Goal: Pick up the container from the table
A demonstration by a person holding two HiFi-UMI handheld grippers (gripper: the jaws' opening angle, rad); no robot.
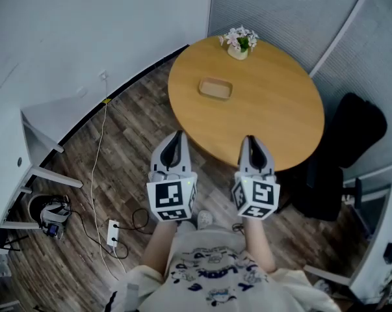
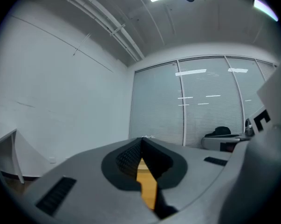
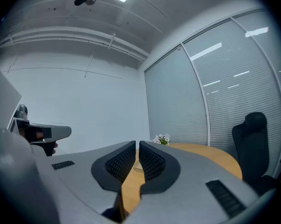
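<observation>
In the head view the container [image 1: 216, 88] is too small for you to tell what, if anything, lies in it. Your hands are hidden beneath the left gripper [image 1: 177, 135] and the right gripper [image 1: 249, 138]. In the left gripper view the jaws cover the table [image 2: 148, 185] but for a thin strip. In the right gripper view that gripper's body hides the lower part of the chair [image 3: 250, 139].

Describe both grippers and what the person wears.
The left gripper and right gripper match: light grey shells that taper to a point, with black ribbed pads inside the jaws. Each carries a white cube printed with black square markers. No cables show on them. The person wears a white shirt with dark print.
</observation>
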